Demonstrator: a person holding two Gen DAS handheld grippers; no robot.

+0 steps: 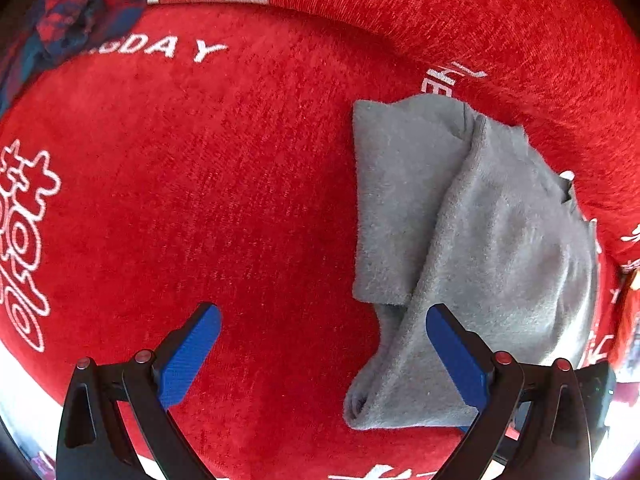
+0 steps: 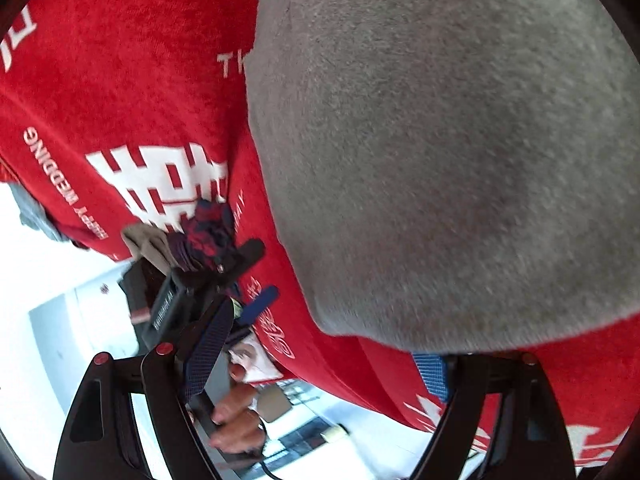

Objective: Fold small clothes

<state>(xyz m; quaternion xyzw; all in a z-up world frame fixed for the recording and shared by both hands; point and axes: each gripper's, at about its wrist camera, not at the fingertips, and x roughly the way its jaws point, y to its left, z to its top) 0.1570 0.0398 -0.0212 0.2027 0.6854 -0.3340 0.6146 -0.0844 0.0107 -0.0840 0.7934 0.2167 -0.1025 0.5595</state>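
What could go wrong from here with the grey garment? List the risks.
1. The left gripper stands open with only one finger over the grey garment; closing here might pinch a single layer and undo the fold.
2. The garment lies close to the raised edge of the red cover; a drag may bunch it there.
3. The right gripper is so near that grey fabric fills its view, so aiming is hard.

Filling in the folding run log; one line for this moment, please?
stage: pre-grasp | grey garment: part-folded on red cloth | left hand-held gripper: open, above cloth | right hand-held gripper: open
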